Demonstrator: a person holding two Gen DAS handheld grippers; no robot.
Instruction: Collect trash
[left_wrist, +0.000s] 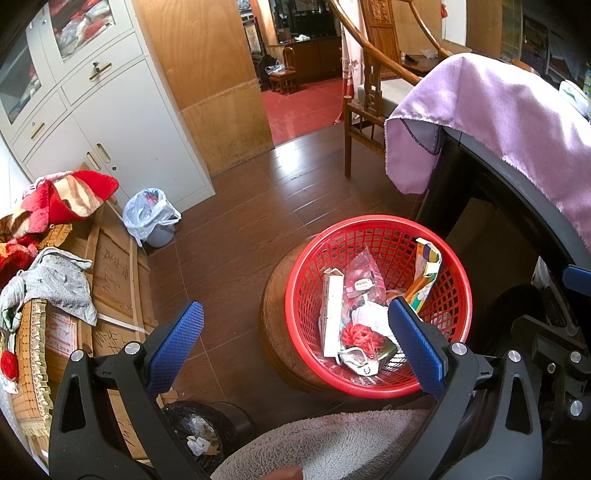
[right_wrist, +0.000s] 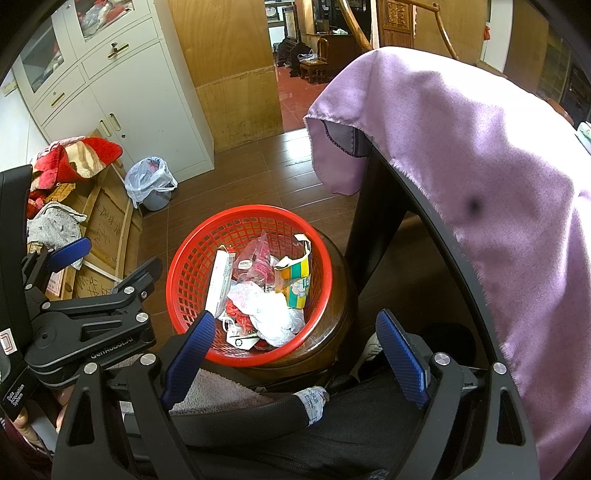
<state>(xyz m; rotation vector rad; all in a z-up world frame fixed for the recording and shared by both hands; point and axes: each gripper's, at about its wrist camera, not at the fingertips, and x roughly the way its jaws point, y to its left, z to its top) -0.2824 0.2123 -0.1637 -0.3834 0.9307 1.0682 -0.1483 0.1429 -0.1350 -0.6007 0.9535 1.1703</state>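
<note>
While both tools are being held above the floor with nothing between their blue pads, the left gripper (left_wrist: 295, 343) and the right gripper (right_wrist: 295, 347) are each being kept spread wide. Just beyond them, wrappers, a white plastic bag (right_wrist: 269, 314) and a small carton (right_wrist: 295, 282) are being held in a red basket (right_wrist: 184, 280) that is being carried on a round wooden stool (right_wrist: 332, 332), beside a table draped in a purple cloth (right_wrist: 480, 166).
</note>
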